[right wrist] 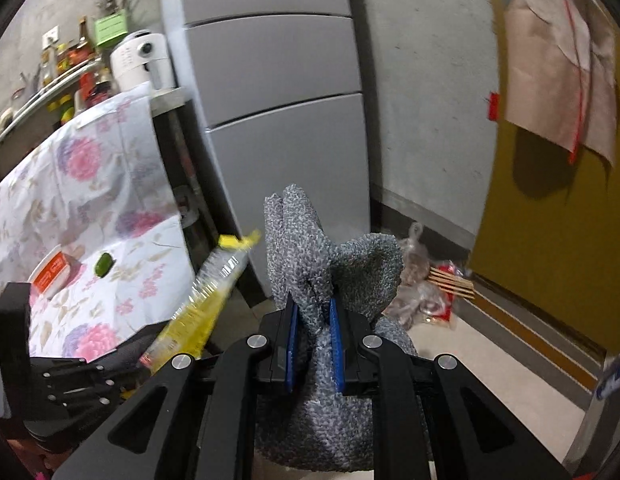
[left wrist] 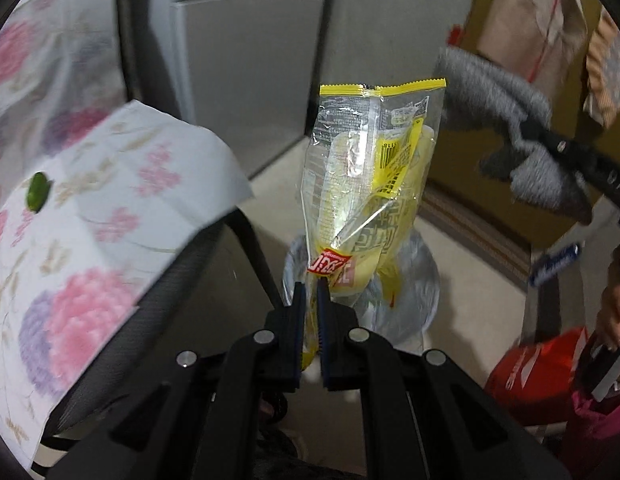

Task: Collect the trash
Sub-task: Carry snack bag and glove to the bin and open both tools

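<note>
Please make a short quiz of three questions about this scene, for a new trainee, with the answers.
1. True or false: the left gripper is shut on a clear and yellow snack wrapper.
2. What does the right gripper hold? A) grey knitted cloth B) a bottle C) nothing
3. Fill in: a small green thing lies on the ____ tablecloth.

Key: 1 true. 2 A, the grey knitted cloth. 3 floral.

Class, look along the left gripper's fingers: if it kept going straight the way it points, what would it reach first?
Probably the lined trash bin on the floor, right behind the wrapper held by the left gripper; depth is unclear.
</note>
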